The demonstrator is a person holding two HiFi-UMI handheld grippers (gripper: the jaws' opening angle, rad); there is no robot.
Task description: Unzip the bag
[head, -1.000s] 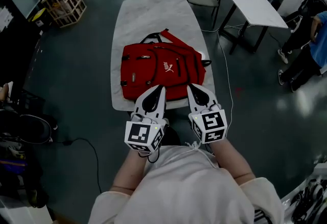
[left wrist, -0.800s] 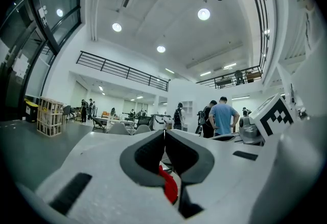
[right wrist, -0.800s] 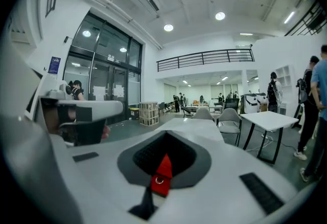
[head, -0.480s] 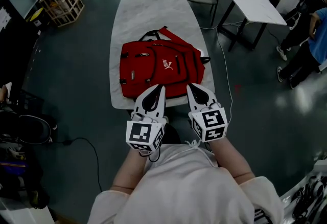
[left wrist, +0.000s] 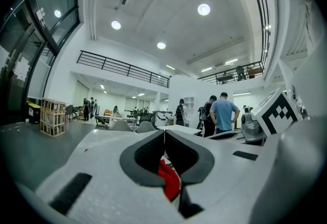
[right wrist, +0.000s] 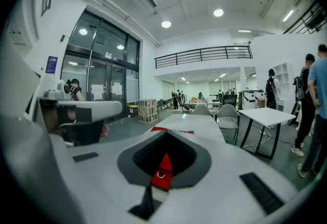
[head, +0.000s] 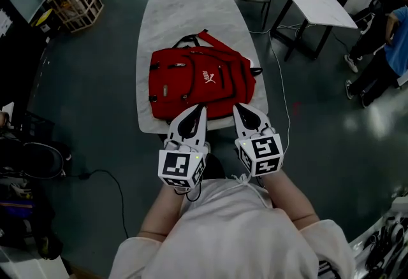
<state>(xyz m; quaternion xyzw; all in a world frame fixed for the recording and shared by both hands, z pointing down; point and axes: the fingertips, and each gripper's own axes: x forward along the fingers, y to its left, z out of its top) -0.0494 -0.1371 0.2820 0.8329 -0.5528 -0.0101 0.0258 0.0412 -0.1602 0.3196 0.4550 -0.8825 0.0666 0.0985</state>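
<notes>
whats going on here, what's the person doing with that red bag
A person holds a two-jaw gripper in each hand above the near edge of a red backpack, which lies flat on a pale table. The left gripper and the right gripper both have their jaws together with nothing between them. No zip has been gripped yet.
</notes>
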